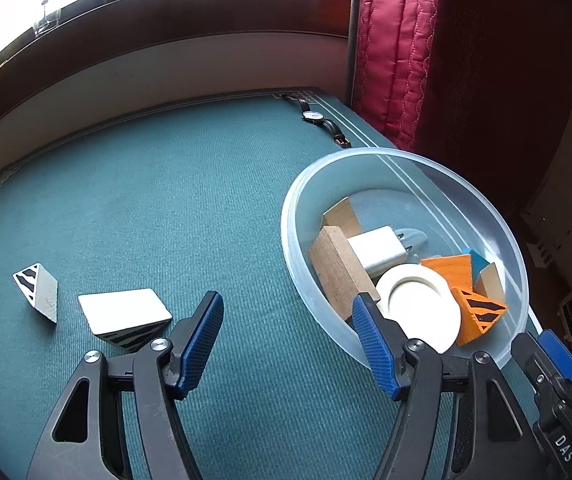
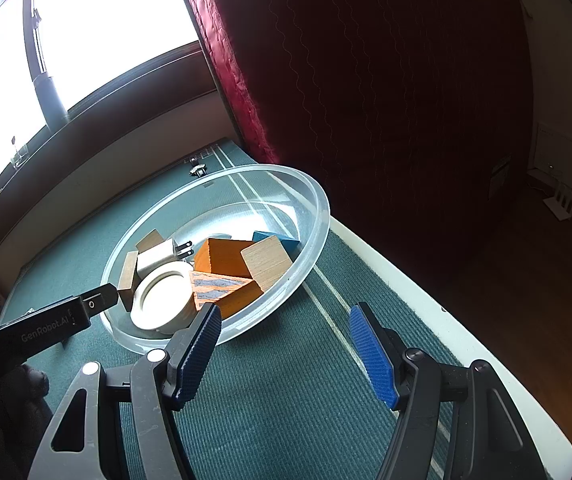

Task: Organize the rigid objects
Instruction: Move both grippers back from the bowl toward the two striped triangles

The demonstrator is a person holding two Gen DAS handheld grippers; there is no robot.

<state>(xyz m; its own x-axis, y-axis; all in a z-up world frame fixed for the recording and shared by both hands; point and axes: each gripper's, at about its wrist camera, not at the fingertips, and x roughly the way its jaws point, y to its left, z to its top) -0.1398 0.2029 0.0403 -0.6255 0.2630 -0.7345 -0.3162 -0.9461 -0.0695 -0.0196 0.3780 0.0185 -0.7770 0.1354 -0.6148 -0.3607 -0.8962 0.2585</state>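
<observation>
Green felt covers the table [image 1: 205, 200], which stands below a bright window beside a quilted red curtain [image 1: 398, 60]. At its right side sits a clear plastic bowl [image 1: 294, 240] already holding most of the rigid objects: plain wooden blocks, orange blocks, a blue block, a white plug adapter [image 1: 378, 252] and a cream ring-shaped disc [image 1: 418, 300], all loosely heaped.

Two pieces remain out on the felt at the left: a larger white wedge with black stripes [image 1: 125, 312] and, further left and apart from it, a smaller striped wedge [image 1: 37, 292]. A wristwatch [image 1: 318, 118] lies at the far edge.

The left gripper [image 1: 290, 340] has its blue-padded jaws spread about halfway, holding nothing; the larger wedge lies just beside its left pad, not between the pads. The right gripper [image 2: 286, 344] is likewise half open and empty, hovering over bare felt just in front of the bowl.

Likely risks from here:
- The wedge's sloped faces could squirt out of the pads if gripped across the slant.
- The left gripper's right finger is close to the bowl rim; swinging could knock or slide the light bowl toward the table edge.
- Dropping a wedge onto the heap could bounce pieces out.
</observation>
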